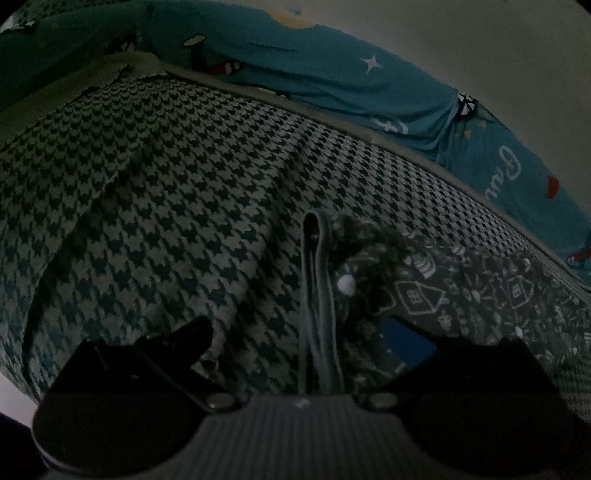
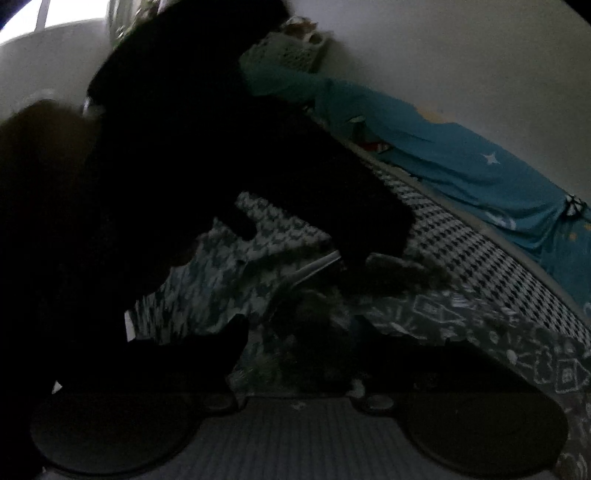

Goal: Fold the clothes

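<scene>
A black-and-white houndstooth garment lies spread over the bed. A dark grey cloth printed with white house doodles overlaps its right side. My left gripper is low over the houndstooth cloth, open, with a grey strap loop lying between its fingers. In the dim right wrist view, my right gripper is open just above a rumpled fold of the houndstooth garment and the doodle cloth, with no cloth pinched. A person's dark-sleeved arm hides much of the garment's left part.
A teal bedsheet with white stars and lettering runs along the pale wall behind the clothes. A white laundry basket stands at the far end of the bed. A bright window is at the upper left.
</scene>
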Demonstrator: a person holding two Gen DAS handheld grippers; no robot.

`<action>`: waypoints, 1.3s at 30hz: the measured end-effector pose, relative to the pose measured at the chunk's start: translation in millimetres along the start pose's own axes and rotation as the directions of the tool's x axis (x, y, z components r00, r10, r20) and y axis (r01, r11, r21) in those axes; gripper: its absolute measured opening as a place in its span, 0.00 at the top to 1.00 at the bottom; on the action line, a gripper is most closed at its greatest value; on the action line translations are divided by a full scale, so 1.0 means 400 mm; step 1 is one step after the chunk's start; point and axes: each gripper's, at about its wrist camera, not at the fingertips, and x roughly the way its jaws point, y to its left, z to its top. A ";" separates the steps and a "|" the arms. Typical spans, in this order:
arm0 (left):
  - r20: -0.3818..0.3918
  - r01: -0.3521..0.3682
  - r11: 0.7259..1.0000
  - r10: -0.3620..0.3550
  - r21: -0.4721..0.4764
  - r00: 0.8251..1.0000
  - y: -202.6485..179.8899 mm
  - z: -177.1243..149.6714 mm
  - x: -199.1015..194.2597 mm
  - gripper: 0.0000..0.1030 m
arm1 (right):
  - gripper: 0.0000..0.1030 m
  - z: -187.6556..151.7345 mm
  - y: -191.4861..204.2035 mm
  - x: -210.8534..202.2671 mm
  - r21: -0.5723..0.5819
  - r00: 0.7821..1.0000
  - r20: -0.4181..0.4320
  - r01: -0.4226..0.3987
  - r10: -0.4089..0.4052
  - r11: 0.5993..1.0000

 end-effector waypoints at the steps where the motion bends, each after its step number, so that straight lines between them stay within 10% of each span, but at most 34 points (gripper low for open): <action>1: -0.002 0.001 1.000 -0.001 -0.001 1.000 0.001 0.000 0.000 0.00 | 0.35 -0.002 0.006 0.007 -0.015 1.000 -0.002 0.005 -0.005 1.000; 10: -0.026 0.019 1.000 -0.020 -0.023 0.999 0.012 0.010 0.001 0.00 | 0.52 -0.010 0.025 0.066 -0.113 0.993 -0.029 0.115 -0.119 0.987; 20: -0.051 0.057 0.997 -0.059 -0.044 0.997 0.017 0.032 0.003 0.00 | 0.73 0.002 -0.039 0.050 0.053 0.995 -0.008 0.101 -0.101 0.993; 26: -0.048 0.107 0.993 -0.110 -0.054 0.993 0.017 0.041 -0.001 0.00 | 0.75 0.019 -0.093 0.000 0.235 0.998 0.019 0.046 -0.052 0.971; 39: -0.057 0.257 0.964 -0.261 -0.068 0.964 0.029 0.096 -0.017 0.00 | 0.76 0.020 -0.081 -0.005 0.241 0.997 0.028 0.061 -0.069 0.969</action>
